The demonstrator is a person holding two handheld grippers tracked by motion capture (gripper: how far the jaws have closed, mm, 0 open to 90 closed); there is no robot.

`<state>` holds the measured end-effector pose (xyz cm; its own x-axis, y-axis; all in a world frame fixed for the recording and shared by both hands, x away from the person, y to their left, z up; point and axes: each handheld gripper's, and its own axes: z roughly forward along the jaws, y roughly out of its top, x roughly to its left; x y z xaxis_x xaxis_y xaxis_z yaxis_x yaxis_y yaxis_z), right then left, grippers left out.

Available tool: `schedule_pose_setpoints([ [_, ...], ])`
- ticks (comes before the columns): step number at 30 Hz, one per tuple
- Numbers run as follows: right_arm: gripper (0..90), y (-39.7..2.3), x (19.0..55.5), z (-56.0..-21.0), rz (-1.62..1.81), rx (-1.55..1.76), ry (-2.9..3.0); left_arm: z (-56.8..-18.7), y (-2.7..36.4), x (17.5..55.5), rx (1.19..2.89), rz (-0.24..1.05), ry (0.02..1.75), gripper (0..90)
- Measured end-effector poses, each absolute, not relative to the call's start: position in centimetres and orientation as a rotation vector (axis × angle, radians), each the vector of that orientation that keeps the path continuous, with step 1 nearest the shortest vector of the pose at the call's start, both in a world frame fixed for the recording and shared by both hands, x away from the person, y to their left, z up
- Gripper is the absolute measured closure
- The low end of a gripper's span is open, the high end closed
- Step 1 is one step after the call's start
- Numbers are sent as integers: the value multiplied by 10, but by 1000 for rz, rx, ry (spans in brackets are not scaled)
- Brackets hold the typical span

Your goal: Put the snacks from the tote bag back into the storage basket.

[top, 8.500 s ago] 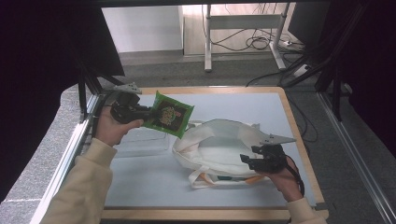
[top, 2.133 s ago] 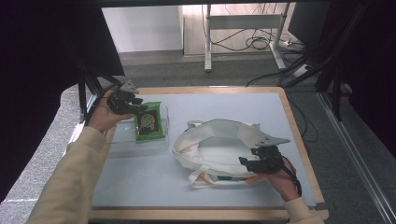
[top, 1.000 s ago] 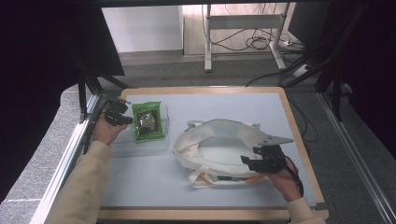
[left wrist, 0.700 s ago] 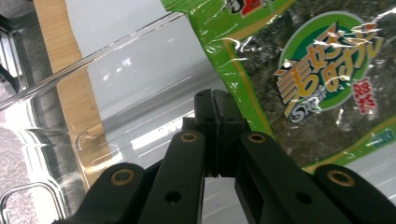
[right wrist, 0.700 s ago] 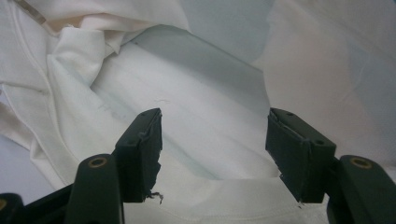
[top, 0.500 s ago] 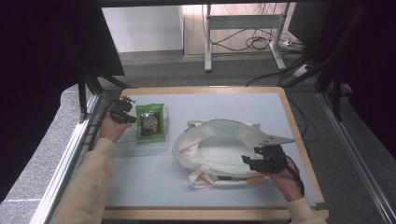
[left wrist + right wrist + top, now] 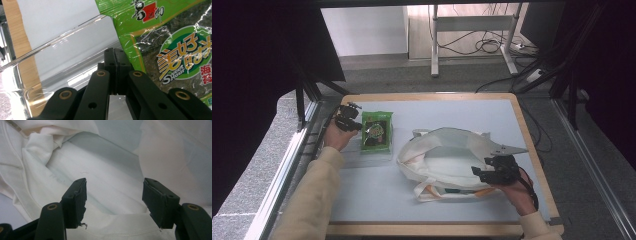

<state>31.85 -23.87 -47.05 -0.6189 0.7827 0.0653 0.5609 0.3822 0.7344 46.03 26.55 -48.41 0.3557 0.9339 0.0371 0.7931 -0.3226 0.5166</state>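
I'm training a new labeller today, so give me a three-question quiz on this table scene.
1. True or false: the left gripper has its jaws shut with nothing between them.
2. Where does the green snack pack lie?
A. inside the bag
B. on a clear tray left of the bag
C. on the floor
3. Fill in: the right gripper has its jaws spread at the mouth of the white ____.

Key: 1 true; 2 B, it lies on the clear tray beside the left gripper; 3 bag.
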Motion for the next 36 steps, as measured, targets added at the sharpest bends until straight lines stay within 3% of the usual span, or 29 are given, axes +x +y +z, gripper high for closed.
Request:
schedule_pose_setpoints([
  [18, 365, -239, 318, -469, 1077, 1178, 2352, -467, 279, 447, 2194, 479, 1478, 900],
  [36, 365, -236, 316, -466, 1097, 1164, 2350, -428, 268, 381, 2122, 438, 1236, 888],
])
